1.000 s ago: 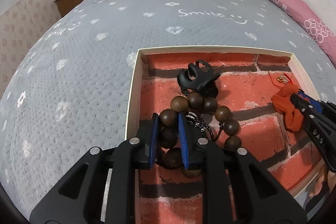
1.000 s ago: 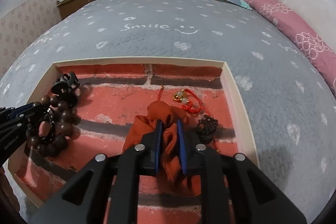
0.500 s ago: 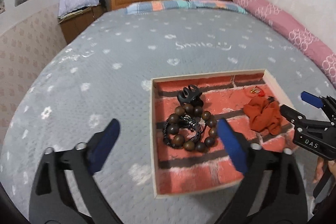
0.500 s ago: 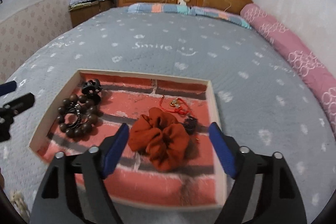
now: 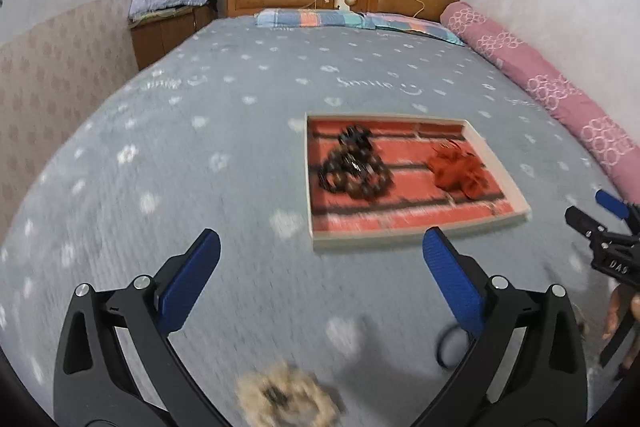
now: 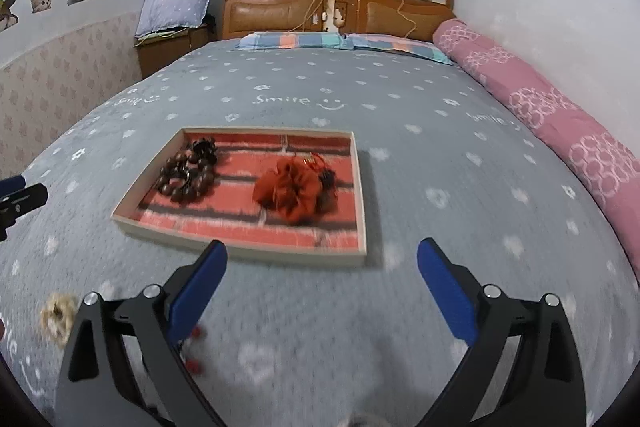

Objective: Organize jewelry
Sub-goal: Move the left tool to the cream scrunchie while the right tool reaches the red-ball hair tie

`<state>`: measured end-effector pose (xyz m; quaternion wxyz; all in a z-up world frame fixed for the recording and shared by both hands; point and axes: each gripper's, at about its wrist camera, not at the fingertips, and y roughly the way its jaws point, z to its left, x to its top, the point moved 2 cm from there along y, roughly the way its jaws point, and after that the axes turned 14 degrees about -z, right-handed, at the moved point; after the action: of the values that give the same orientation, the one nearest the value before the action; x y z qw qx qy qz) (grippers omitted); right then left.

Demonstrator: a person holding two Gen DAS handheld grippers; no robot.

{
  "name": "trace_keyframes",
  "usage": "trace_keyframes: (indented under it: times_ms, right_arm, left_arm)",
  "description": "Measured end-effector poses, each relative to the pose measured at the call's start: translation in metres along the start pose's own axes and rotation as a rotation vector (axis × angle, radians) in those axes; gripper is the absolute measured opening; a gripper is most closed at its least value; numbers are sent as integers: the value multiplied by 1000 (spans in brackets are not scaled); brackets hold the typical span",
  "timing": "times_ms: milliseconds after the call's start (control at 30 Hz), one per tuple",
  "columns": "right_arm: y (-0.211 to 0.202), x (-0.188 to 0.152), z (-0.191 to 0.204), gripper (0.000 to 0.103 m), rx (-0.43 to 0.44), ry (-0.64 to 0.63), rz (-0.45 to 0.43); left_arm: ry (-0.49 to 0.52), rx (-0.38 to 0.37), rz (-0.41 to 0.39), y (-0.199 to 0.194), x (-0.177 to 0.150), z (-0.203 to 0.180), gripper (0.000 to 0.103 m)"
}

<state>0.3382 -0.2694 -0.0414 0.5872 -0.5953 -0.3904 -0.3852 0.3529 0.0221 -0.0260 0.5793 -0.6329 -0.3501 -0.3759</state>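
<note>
Mid-frame, the tray (image 6: 362, 187) on the bed (image 6: 460, 163) already holds the bead bracelet (image 6: 186, 181) and red scrunchie (image 6: 294, 189). Left tongs (image 5: 320, 253) and right tongs (image 6: 322, 261) gape, released; a beige scrunchie (image 5: 286, 397) waits lower centre.

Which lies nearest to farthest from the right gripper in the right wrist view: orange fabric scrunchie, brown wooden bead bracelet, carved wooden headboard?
1. Orange fabric scrunchie, right half of the brick-patterned tray, straight ahead of the right gripper.
2. Brown wooden bead bracelet, tray's left side.
3. Carved wooden headboard, far end of the bed.
</note>
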Motion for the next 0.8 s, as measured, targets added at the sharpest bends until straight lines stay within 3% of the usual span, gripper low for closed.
trace_keyframes:
  times_ms: [333, 533, 667, 800]
  right_arm:
    - [-45, -49, 14, 94, -12, 4, 11]
    - [-40, -82, 39, 94, -16, 33, 47]
    - [-33, -96, 52, 94, -30, 59, 68]
    - [-25, -105, 58, 94, -40, 95, 83]
  left_arm:
    - [77, 16, -24, -47, -61, -2, 98]
    - [64, 51, 39, -39, -108, 18, 98]
    - [138, 86, 16, -39, -116, 22, 98]
    - [126, 72, 17, -37, -117, 29, 98]
